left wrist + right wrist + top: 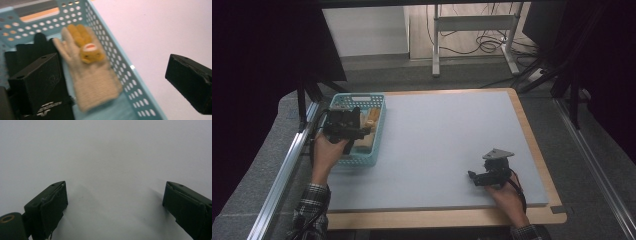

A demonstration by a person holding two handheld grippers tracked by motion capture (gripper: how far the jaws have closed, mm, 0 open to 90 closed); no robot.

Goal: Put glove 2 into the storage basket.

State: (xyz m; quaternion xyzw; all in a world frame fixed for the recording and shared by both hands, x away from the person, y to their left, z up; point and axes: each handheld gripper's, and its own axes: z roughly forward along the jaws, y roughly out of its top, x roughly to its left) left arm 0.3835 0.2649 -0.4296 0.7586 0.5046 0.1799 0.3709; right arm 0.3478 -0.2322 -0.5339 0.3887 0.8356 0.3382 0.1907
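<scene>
Over the basket, high view: left tongs (pixel 346 126) hang above the blue basket (pixel 377 136); right tongs (pixel 484 176) rest on the desk (pixel 442 140).
Left gripper view: jaws wide apart; beige glove (pixel 93 83) lies inside; one jaw may catch the wall.
Right gripper view: jaws apart, holding nothing.

One basket (pixel 130 75), two gloves: beige (pixel 92 82), black (pixel 27 53).

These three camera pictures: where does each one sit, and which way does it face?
High view: above the person's side, looking down on the table; forearms, both hands show.
Left gripper view: rides the left gripper, looking into the blue basket at a beige glove; open jaws.
Right gripper view: rides the right gripper, facing bare tabletop; open jaws.
Shared: basket, high and left.
</scene>
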